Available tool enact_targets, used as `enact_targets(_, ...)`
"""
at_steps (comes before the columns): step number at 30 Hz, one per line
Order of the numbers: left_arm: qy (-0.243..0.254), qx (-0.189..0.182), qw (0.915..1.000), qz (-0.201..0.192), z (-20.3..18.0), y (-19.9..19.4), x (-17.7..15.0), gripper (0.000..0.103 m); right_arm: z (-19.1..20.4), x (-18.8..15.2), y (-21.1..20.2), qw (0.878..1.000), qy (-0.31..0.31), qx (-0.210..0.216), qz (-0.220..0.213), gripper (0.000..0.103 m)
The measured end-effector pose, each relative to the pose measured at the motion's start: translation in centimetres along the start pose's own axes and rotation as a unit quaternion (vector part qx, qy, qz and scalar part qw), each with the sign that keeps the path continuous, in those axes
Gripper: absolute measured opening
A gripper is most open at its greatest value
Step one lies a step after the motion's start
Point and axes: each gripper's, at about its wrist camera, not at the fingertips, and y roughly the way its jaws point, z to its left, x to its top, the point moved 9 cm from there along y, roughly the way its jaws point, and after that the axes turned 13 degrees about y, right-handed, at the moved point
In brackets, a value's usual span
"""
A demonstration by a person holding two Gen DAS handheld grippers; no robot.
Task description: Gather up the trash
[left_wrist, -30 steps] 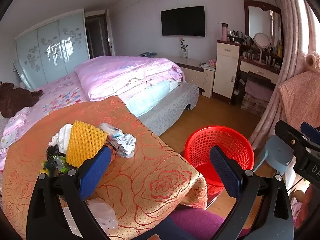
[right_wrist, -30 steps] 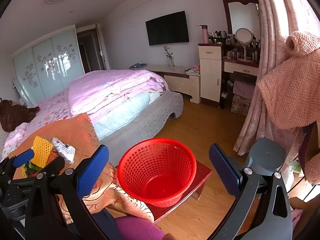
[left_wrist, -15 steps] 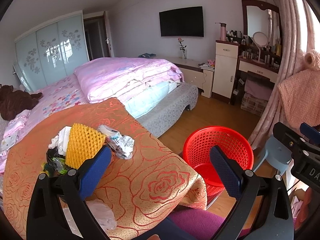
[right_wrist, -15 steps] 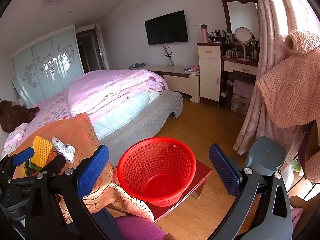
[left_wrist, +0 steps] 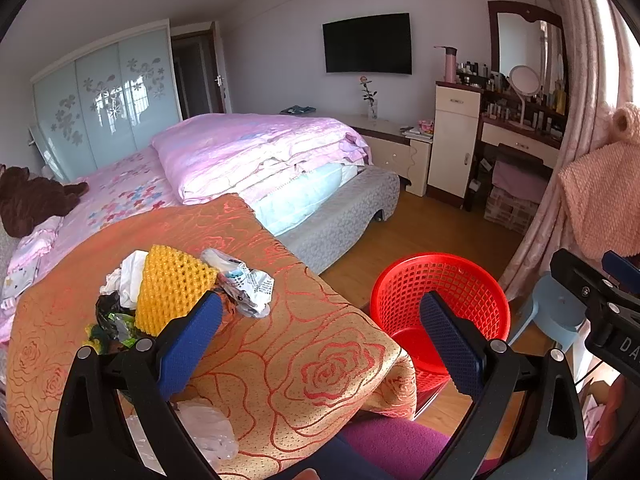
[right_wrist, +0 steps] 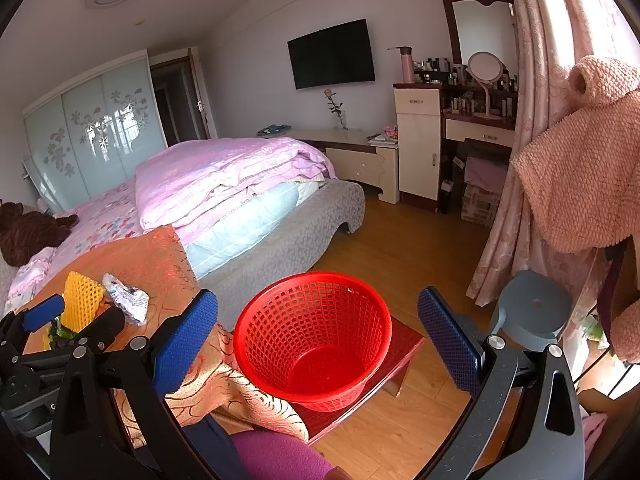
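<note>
A trash pile lies on an orange rose-patterned cloth (left_wrist: 280, 360): a yellow foam net (left_wrist: 168, 292), a crumpled printed wrapper (left_wrist: 248, 284), white tissue (left_wrist: 126, 276), dark and green wrappers (left_wrist: 108, 320) and a clear plastic bag (left_wrist: 208, 432). An empty red mesh basket (right_wrist: 312, 340) stands on a low red stool (right_wrist: 404, 350) to the right. My left gripper (left_wrist: 320, 340) is open and empty, just in front of the pile. My right gripper (right_wrist: 316, 344) is open and empty above the basket. The net (right_wrist: 82, 300) and wrapper (right_wrist: 128, 300) also show in the right wrist view.
A bed with a pink quilt (left_wrist: 260, 152) lies behind the cloth. A grey-blue plastic stool (right_wrist: 532, 312) stands right of the basket, by a pink curtain (right_wrist: 516, 200) and a hanging pink knit garment (right_wrist: 580, 168). A dresser (right_wrist: 416, 144) stands at the back wall.
The left wrist view has shifted slightly; the pile and basket sit a touch lower and left. The right gripper has barely moved. Both grippers stay open.
</note>
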Motion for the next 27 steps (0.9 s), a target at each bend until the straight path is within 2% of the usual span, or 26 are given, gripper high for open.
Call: enact_targets(27,0.000,0.000,1.0000,0.000,0.05,-0.04,-0.08,0.095,-0.30,-0.11,-0.01,1.000,0.007,0.001,0.003,0.097)
